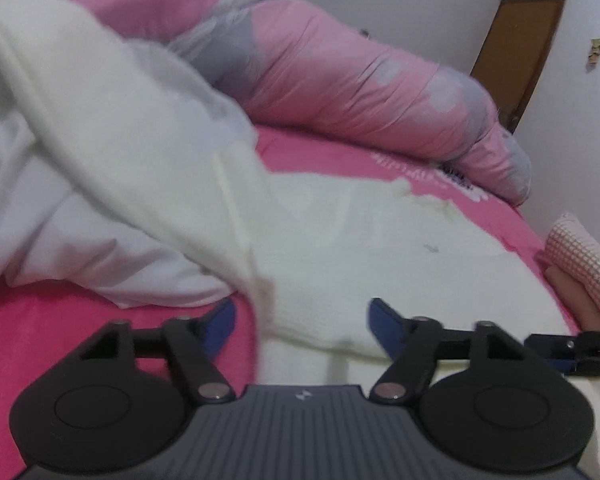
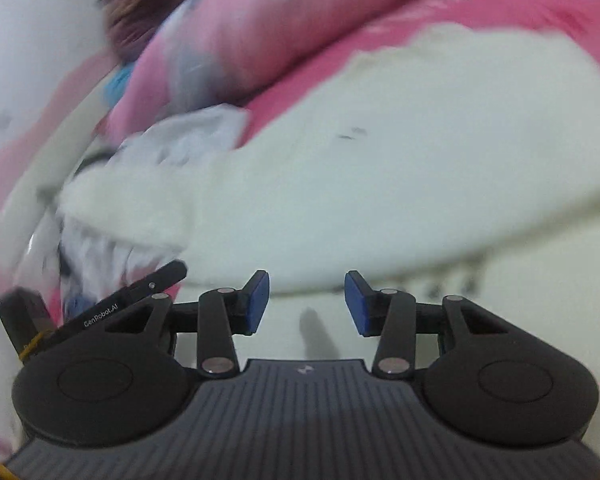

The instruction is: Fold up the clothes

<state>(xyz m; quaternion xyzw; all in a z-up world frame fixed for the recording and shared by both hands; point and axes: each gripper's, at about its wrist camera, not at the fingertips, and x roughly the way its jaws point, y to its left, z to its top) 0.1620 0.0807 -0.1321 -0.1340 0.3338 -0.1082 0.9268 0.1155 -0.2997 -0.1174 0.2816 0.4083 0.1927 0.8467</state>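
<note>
Looking at both wrist views, I've got the cream garment [image 1: 380, 248] spread on the pink bedsheet [image 1: 80, 340], with one flap [image 1: 112, 128] lifted and draped across from the left, mid-fold by my read. Left gripper [image 1: 300, 320] has its jaws apart – a fabric edge hangs between the blue pads [image 1: 382, 320], but nothing is pressing on it. Right gripper [image 2: 306, 304] is also apart and empty, hovering over the flat cream cloth [image 2: 420, 168].

Risks as I see them:
- neither claw has hold of anything, so the raised flap can slump and bunch instead of landing flat
- the white pile [image 1: 100, 248] sits right against the garment on the left – closing there could grab the wrong cloth or two layers
- right view is badly smeared, so I can't judge the hem line; a blind pinch may catch the sheet too
- the two grippers are near each other – the other one shows at each view's edge, so a clash is possible
</note>
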